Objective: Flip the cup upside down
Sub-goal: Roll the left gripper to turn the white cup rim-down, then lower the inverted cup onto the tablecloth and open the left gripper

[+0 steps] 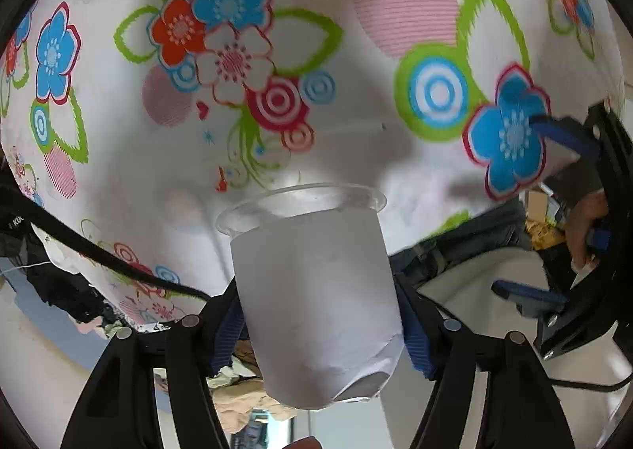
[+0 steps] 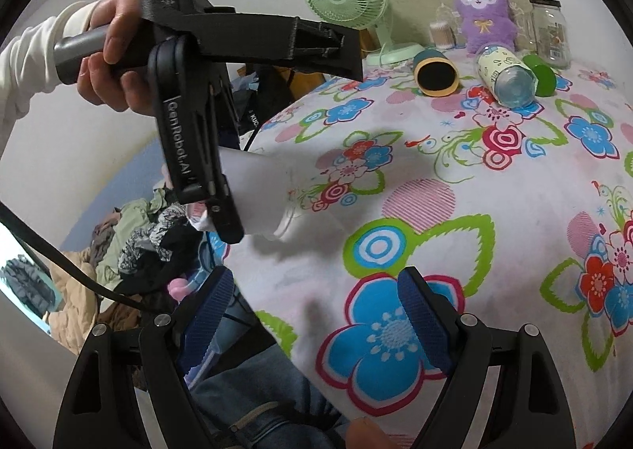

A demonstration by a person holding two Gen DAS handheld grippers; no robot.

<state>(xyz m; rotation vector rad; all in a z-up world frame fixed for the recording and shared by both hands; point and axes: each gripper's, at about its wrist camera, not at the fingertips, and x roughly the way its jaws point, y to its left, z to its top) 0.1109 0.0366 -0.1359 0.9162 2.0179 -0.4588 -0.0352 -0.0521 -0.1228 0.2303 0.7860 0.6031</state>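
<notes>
White-wrapped clear cup (image 1: 312, 290), tilted, rim toward floral cloth (image 1: 356, 140)

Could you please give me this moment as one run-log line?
left gripper: shut on cup | cup: lifted, rim toward tablecloth | right gripper: open, empty

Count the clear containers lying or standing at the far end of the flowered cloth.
2: a clear plastic bottle lying on its side, and a clear glass jar standing upright behind it. Others may be hidden.

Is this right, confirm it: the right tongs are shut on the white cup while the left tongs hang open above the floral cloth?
Sides swapped. The left tongs are shut on the white cup, per the left wrist view; the right tongs hang open above the floral cloth.
</notes>
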